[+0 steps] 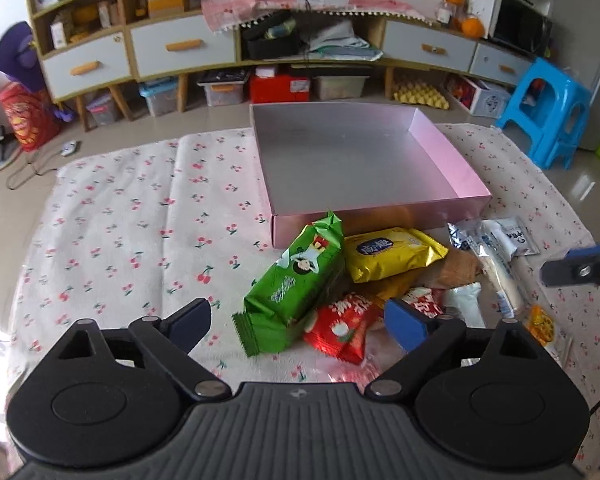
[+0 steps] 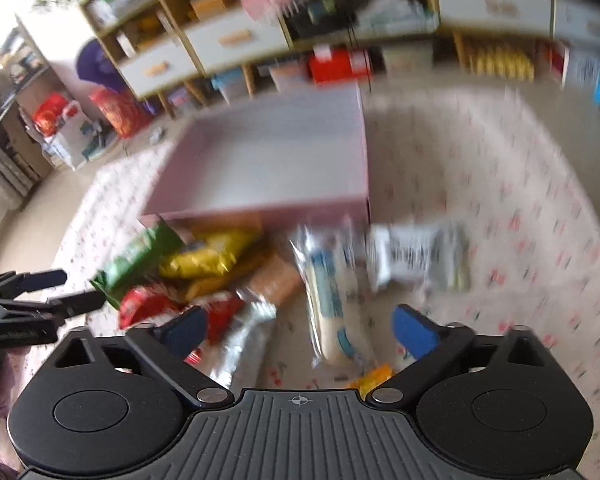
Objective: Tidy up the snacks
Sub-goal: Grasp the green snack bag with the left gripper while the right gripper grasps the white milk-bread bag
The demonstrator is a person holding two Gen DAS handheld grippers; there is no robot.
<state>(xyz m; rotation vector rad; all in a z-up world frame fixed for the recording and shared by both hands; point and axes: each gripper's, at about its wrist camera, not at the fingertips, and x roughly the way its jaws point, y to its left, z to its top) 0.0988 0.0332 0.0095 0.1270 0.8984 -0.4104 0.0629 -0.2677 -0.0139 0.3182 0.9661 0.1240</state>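
A pile of snacks lies on the cherry-print cloth in front of an empty pink box (image 1: 380,204). It holds a green pack (image 1: 295,284), a yellow pack (image 1: 388,252), a red pack (image 1: 344,328) and a long clear-wrapped roll (image 1: 500,276). My left gripper (image 1: 300,324) is open, low over the green and red packs. My right gripper (image 2: 300,332) is open over the long roll (image 2: 332,304); this view is motion-blurred. The pink box (image 2: 259,212), green pack (image 2: 139,256) and yellow pack (image 2: 207,256) show there too. The right gripper's fingers (image 1: 580,268) show at the left view's right edge.
A white and black sachet (image 2: 416,256) lies right of the roll, a small orange packet (image 1: 540,322) near it. A silver pack (image 2: 239,344) lies by the red one. Cabinets with drawers (image 1: 179,46) and a blue stool (image 1: 548,112) stand behind on the floor.
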